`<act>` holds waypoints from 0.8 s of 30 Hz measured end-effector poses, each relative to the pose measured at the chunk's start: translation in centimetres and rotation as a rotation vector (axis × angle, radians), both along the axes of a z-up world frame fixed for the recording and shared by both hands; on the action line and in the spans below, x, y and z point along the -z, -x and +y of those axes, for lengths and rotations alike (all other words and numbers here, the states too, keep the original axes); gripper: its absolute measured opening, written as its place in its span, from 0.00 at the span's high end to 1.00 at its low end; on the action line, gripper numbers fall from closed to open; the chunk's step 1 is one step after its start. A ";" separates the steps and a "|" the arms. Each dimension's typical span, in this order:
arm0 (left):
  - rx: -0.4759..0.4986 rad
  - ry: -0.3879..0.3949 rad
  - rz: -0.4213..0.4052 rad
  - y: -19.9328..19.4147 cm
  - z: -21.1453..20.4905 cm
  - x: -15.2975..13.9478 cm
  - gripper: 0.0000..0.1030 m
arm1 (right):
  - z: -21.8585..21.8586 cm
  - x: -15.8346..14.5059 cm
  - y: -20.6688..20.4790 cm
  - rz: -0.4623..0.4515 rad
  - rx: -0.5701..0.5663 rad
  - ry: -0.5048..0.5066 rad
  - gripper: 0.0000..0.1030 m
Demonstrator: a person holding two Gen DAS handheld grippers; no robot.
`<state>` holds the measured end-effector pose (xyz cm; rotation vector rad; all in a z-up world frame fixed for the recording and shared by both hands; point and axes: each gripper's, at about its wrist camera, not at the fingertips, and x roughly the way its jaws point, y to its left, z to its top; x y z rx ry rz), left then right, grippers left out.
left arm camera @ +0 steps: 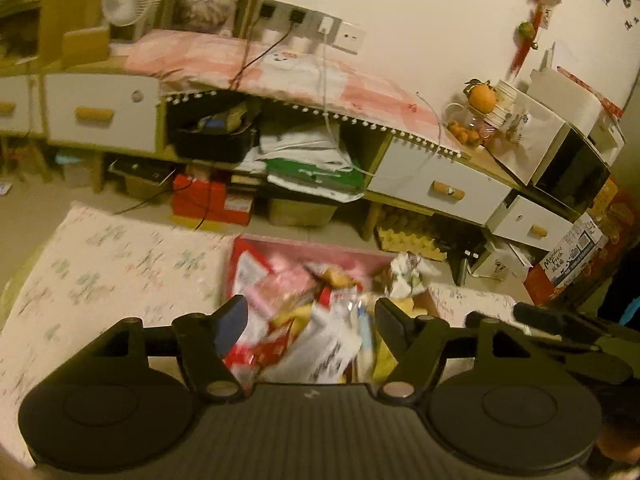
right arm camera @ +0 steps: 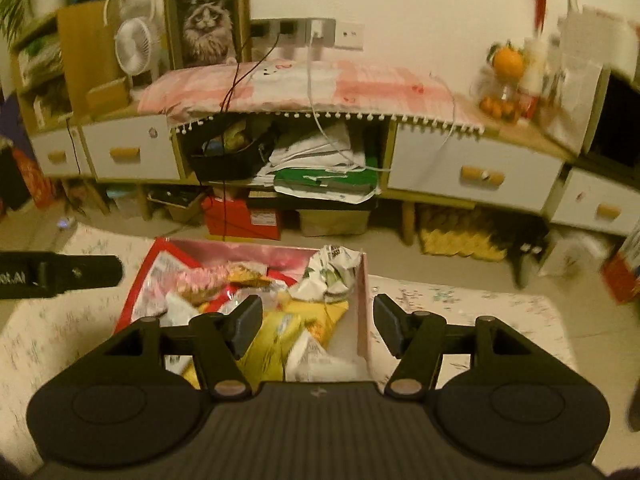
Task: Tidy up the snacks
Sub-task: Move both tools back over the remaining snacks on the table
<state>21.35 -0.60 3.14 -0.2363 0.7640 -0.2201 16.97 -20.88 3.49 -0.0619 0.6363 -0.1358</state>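
Note:
A pink and red box (right arm camera: 365, 308) full of mixed snack packets stands on a floral-covered surface (right arm camera: 480, 320). It also shows in the left wrist view (left arm camera: 234, 256). Inside lie yellow packets (right arm camera: 296, 320), a white and green crumpled bag (right arm camera: 336, 268) and pink wrappers (right arm camera: 200, 276). My right gripper (right arm camera: 316, 324) is open and empty, hovering above the box's right half. My left gripper (left arm camera: 310, 324) is open and empty above the snack pile (left arm camera: 316, 340). The left gripper's body (right arm camera: 60, 274) shows at the left in the right wrist view.
A low cabinet (right arm camera: 476, 168) with white drawers and a pink cloth (right arm camera: 320, 80) stands behind. Boxes (right arm camera: 244, 220) sit on the floor under it. A fan (right arm camera: 134, 46), a cat picture (right arm camera: 208, 28) and oranges (right arm camera: 508, 60) are on top. The floral surface (left arm camera: 100, 280) extends left of the box.

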 end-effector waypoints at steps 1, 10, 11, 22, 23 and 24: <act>-0.005 -0.002 0.006 0.8 0.3 -0.1 0.26 | 0.2 -0.2 0.6 -0.002 0.006 0.003 0.42; 0.011 -0.051 -0.003 6.8 0.5 -0.2 0.21 | 2.4 -0.9 4.9 0.017 0.007 0.004 0.33; 0.022 -0.077 -0.008 7.3 0.4 -0.1 0.20 | 2.6 -0.7 5.2 0.019 0.004 0.001 0.33; 0.060 -0.225 0.043 9.3 0.6 2.2 0.15 | 4.4 2.5 5.6 0.092 -0.048 0.060 0.30; 0.058 -0.222 0.053 9.4 0.7 2.4 0.13 | 4.5 2.4 5.7 0.092 -0.050 0.060 0.29; 0.060 -0.217 0.067 9.3 0.9 2.6 0.13 | 4.4 2.5 5.9 0.091 -0.050 0.059 0.28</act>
